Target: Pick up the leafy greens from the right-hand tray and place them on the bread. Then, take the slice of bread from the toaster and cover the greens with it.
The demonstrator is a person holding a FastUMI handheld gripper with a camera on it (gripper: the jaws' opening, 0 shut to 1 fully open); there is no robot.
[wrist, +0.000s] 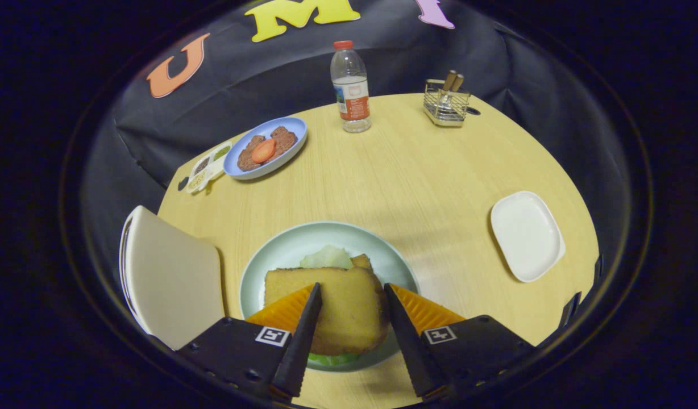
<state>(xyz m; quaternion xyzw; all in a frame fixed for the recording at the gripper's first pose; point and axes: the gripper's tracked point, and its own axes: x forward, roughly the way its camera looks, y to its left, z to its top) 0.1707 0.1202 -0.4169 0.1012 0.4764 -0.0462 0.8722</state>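
A toasted bread slice (349, 309) lies flat on top of a stack on the pale green plate (281, 250). Leafy greens (326, 257) stick out from under it on the far side, and a green edge shows on the near side. A corner of the lower bread (361, 261) shows beside the greens. My gripper (353, 288) hovers over the top slice, open, its fingers spread about as wide as the slice; the left fingertip is over the bread and the right one at its right edge. The white toaster (167, 278) stands left of the plate. The white right-hand tray (528, 236) is bare.
A blue plate (292, 128) with meat patties and a tomato slice sits at the far left, a small condiment tray (208, 167) beside it. A water bottle (350, 85) and a wire holder (445, 102) stand at the table's far edge.
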